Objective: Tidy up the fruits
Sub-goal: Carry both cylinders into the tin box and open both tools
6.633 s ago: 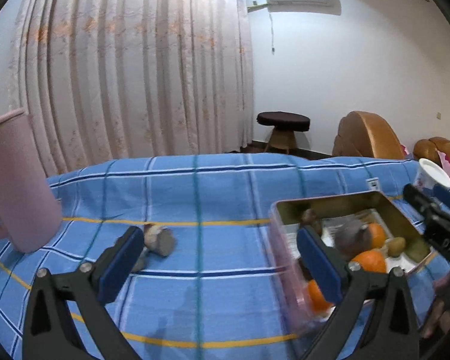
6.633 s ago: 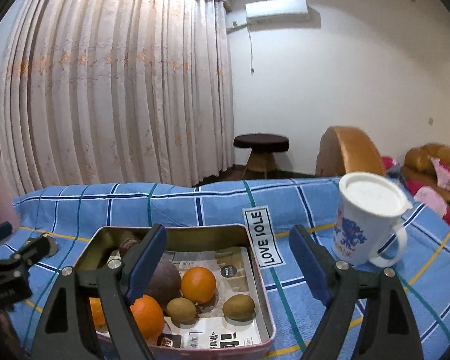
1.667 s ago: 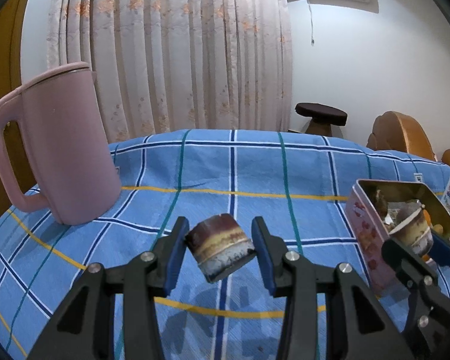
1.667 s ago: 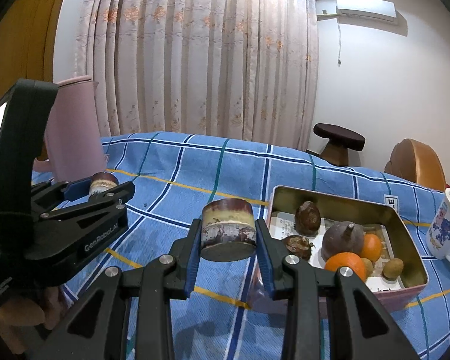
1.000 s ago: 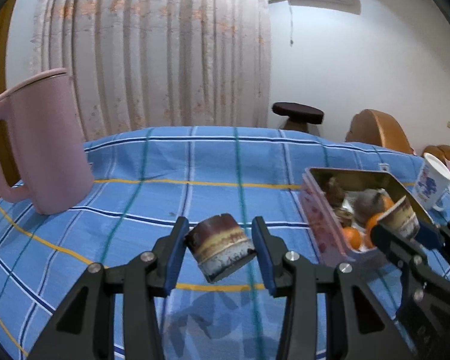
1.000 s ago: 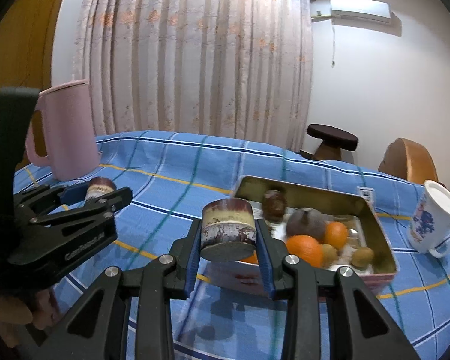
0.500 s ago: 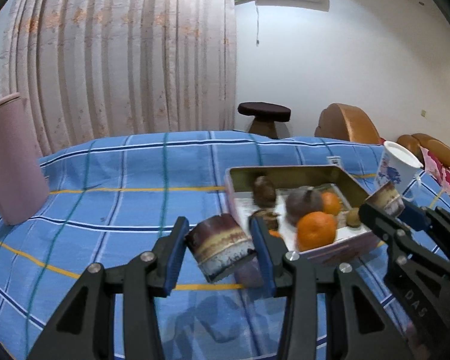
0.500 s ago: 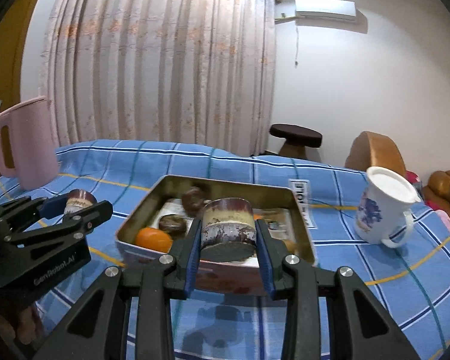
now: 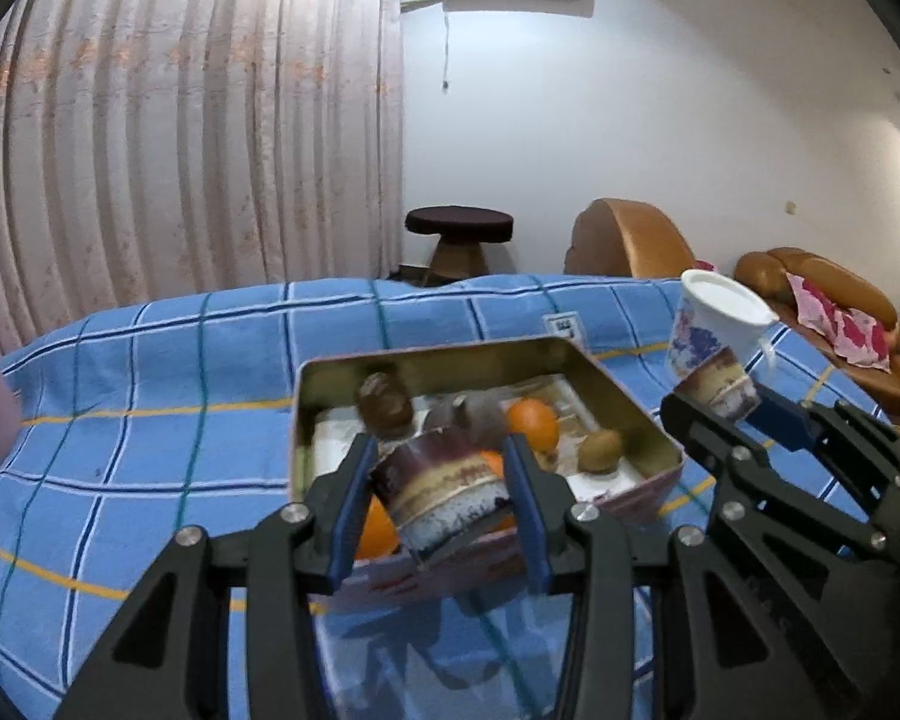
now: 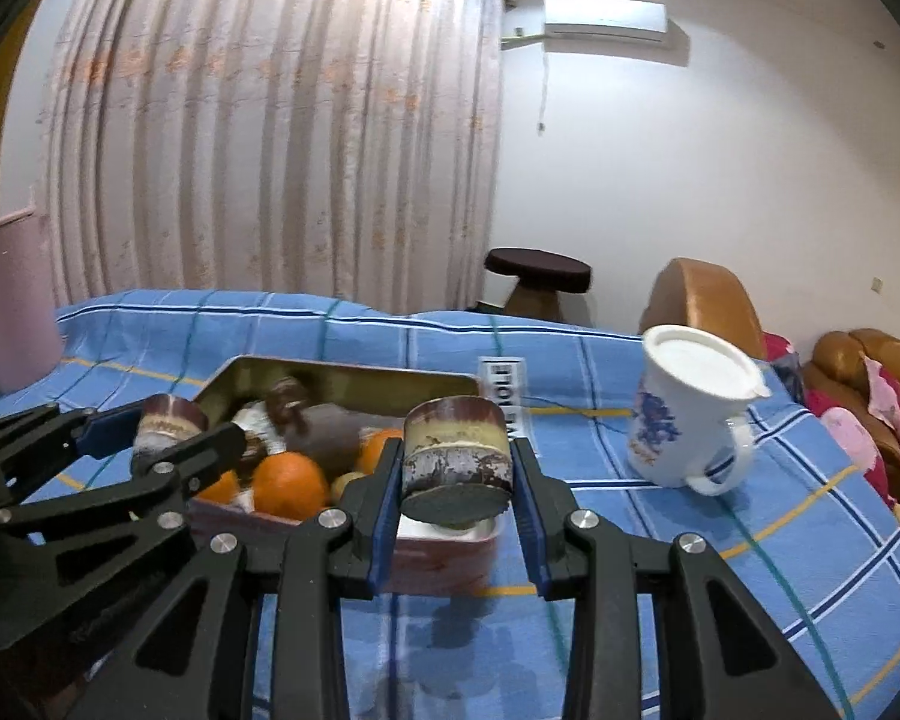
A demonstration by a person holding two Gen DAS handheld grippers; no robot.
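Left gripper (image 9: 441, 498) fingers clamp a banded stump piece (image 9: 444, 495) over the fruit tin (image 9: 630, 405); right gripper (image 10: 455, 483) fingers clamp another piece (image 10: 456, 459) at the tin's near edge. White mug (image 10: 687, 408) stands beside the tin; the cloth label (image 10: 501, 387) is unreadable.

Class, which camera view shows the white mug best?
The right wrist view: the white mug shows whole, lid, print and handle. In the left wrist view the white mug sits smaller near the edge, its base hidden behind the right gripper.

Black claw (image 9: 444, 504) frames, blue pads, silver screws.
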